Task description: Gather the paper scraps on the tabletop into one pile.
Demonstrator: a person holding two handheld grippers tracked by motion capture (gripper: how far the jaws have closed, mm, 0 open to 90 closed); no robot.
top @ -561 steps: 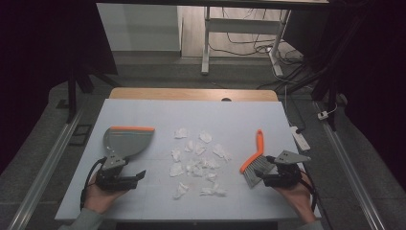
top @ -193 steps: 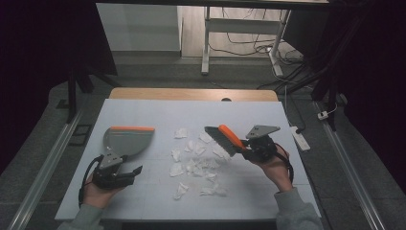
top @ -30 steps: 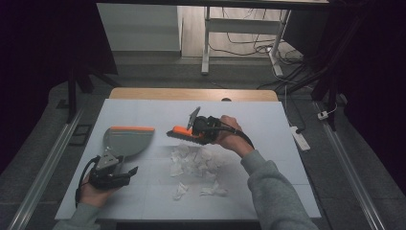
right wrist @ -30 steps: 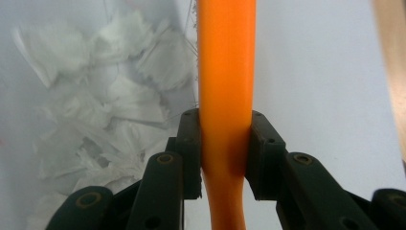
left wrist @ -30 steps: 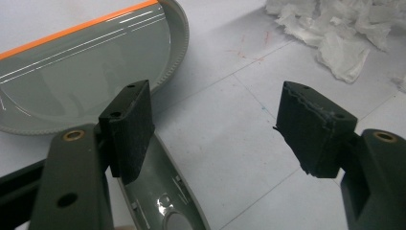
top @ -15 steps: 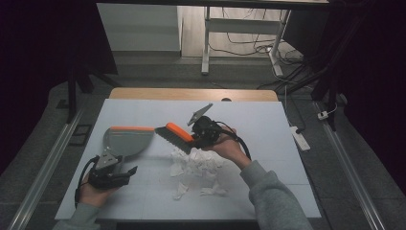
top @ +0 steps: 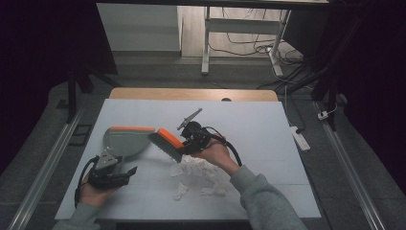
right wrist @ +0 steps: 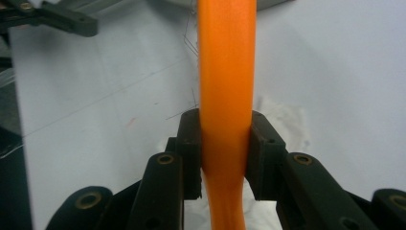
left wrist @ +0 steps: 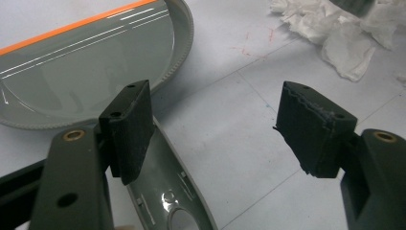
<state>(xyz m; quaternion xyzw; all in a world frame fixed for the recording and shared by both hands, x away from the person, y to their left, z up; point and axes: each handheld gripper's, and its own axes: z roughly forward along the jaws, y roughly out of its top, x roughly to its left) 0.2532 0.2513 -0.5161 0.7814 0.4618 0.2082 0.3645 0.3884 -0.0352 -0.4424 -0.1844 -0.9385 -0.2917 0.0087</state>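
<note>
In the middle of the high view, the right hand-held gripper [top: 187, 142] is pinching the orange handle of the brush [top: 166, 143], with both black pads pressed flat on the two sides of the handle. The brush is hanging over the counter [top: 268, 139] with its dark bristles pointing down and toward the left of the frame, just beside the grey dustpan [top: 125, 140] with its orange lip. Below the brush, the crumpled white tissues [top: 197, 168] are lying in a loose heap on the counter.

At the lower left of the same view, the left hand-held gripper [top: 111, 170] is sitting at the dustpan's handle. In the left gripper view its jaws are standing spread wide, one pad lying against the grey handle [left wrist: 168, 189] and the other apart from it, so it is not clamping anything.

The brush is probably light and stiff, and its smooth plastic handle could be turning between the pads under sideways load; a hold near the bristle head seems steadier. The tissues are looking very light and soft, so they may be rolling away instead of sliding. The dustpan is glossy and could be slipping backward; its narrow handle is the sensible place to grip.
</note>
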